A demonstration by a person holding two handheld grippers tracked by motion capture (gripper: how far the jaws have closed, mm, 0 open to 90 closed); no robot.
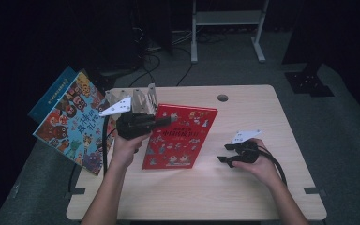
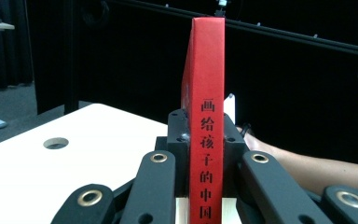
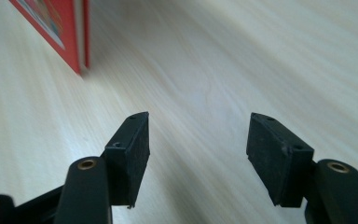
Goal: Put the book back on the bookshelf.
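Observation:
A red picture book [image 1: 180, 136] stands upright on the light wooden table [image 1: 243, 197], its cover facing me in the high view. My left gripper [image 1: 166, 121] is shut on its spine edge. In the left gripper view the red spine [image 2: 208, 70] with black characters rises between the jaws, and my left gripper [image 2: 207, 128] clamps it from both sides. My right gripper [image 1: 222, 153] rests low over the table to the right of the book, apart from it. Its jaws stand open with nothing between them [image 3: 198, 140]; the book's lower corner [image 3: 70, 32] lies farther off.
A colourful picture book [image 1: 72, 124] leans tilted at the table's left edge, with a blue book [image 1: 51, 93] behind it. A pale book rack [image 1: 138, 97] stands behind my left gripper. A cable hole [image 1: 222, 98] sits at the table's far edge. Cables lie on the floor beyond.

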